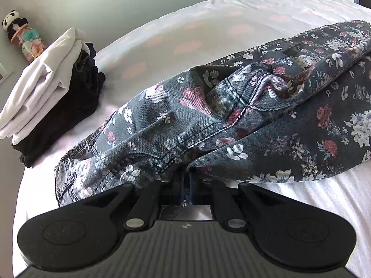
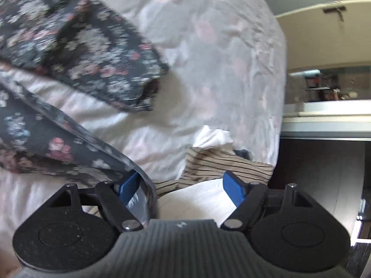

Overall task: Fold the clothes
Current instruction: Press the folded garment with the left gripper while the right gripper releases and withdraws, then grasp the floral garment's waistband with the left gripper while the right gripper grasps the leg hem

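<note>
— Denim, floral print on dark grey: the jeans (image 1: 243, 115) sprawl across most of the bed (image 1: 185, 30), waist end to the near left, legs running off to the far right. What step do you make it?

— I judge I'm partway through a fold of these jeans. A stack of folded clothes (image 1: 46, 97), white on top of black, already sits on the bed at the far left, apart from the jeans, so some of the pile looks done.

— And your left gripper (image 1: 185, 183)?

— Its jaws are together, clamped on a fold of the denim at the near edge, around the crotch seam.

— The right gripper (image 2: 183, 190)?

— Jaws apart. In the blurred right wrist view a leg hem (image 2: 148, 180) drapes against the left blue pad (image 2: 127, 190), but nothing presses on it; the other pad stands clear. A striped cloth (image 2: 220, 162) lies just beyond.

— Next move?

— I think I need to take hold of a leg again with the right and carry it over, while the left pins the seam.
</note>
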### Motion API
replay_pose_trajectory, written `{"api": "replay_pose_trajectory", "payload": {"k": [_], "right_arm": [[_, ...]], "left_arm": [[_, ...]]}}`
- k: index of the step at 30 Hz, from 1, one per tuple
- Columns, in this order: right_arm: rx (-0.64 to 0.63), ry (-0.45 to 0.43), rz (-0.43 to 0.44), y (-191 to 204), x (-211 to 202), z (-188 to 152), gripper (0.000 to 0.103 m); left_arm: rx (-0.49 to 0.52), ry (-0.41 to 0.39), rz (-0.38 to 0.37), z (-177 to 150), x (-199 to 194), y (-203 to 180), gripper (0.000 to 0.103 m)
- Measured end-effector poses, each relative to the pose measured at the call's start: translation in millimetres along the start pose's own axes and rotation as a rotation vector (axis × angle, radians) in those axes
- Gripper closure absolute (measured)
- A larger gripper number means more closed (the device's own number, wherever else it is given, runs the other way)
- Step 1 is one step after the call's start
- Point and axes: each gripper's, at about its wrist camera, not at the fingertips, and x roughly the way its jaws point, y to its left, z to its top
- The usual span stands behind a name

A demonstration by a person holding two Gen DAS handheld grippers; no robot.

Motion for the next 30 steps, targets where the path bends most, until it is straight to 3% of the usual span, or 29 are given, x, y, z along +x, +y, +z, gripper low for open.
{"api": "replay_pose_trajectory", "payload": {"k": [2, 5, 9, 12, 16, 20, 25, 28, 30], "right_arm": [[0.008, 0.029, -0.097, -3, 7, -4, 0.023], [0.05, 0.048, -0.137, -17, 13, -17, 0.023], [0.073, -0.151, 0.041, -8, -10, -42, 0.023], [-0.067, -0.247, 0.156, 41, -17, -55, 0.023], [-0.251, -0.294, 0.204, 115, -7, -65, 0.024], [-0.321, -0.372, 0.184, 155, 1, -63, 0.024], [-0.319, -0.403, 0.165, 171, 9, -50, 0.026], [-0.288, -0.403, 0.161, 170, 13, -44, 0.028], [-0.264, -0.398, 0.166, 171, 15, -42, 0.029]], "left_arm": [[0.002, 0.002, 0.0, 0, 0, -1, 0.096], [0.007, 0.004, 0.002, 1, 0, -1, 0.096], [0.017, 0.007, 0.008, 1, -2, -3, 0.096], [0.024, 0.008, 0.012, 1, -4, -3, 0.096], [0.039, 0.01, -0.003, 2, -14, -1, 0.096], [0.123, 0.002, -0.069, 3, -36, 12, 0.095], [0.286, 0.031, -0.053, -18, -54, 41, 0.077], [0.383, 0.054, -0.007, -34, -49, 49, 0.065], [0.41, 0.067, -0.012, -43, -41, 52, 0.063]]}}
